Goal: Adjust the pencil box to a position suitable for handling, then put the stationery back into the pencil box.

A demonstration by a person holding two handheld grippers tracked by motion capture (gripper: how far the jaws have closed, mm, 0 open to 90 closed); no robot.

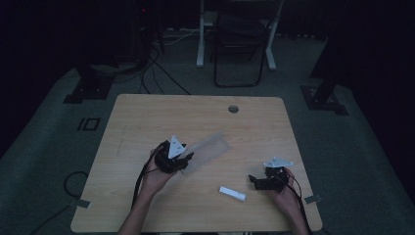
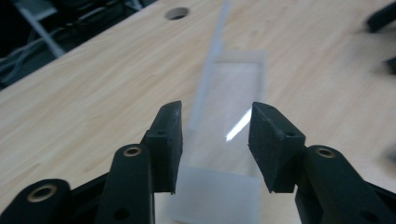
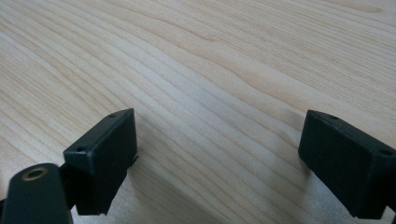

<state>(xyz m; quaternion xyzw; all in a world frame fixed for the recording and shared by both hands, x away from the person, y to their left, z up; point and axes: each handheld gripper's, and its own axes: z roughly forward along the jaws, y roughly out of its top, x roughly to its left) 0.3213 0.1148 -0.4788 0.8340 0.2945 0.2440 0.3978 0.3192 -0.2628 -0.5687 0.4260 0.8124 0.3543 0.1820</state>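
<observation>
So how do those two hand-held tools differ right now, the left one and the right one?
The left tool has its jaws set around the end of a clear plastic box; the right tool has nothing but bare table between its jaws. The left tool's jaws stand narrower, the right tool's spread wide. The right tool points toward a small white tube. Both are black with a grey plate on top.

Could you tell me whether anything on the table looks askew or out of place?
Nothing looks damaged or spilled. The clear plastic box lies diagonal to the table edges, between the left gripper's jaws.
</observation>
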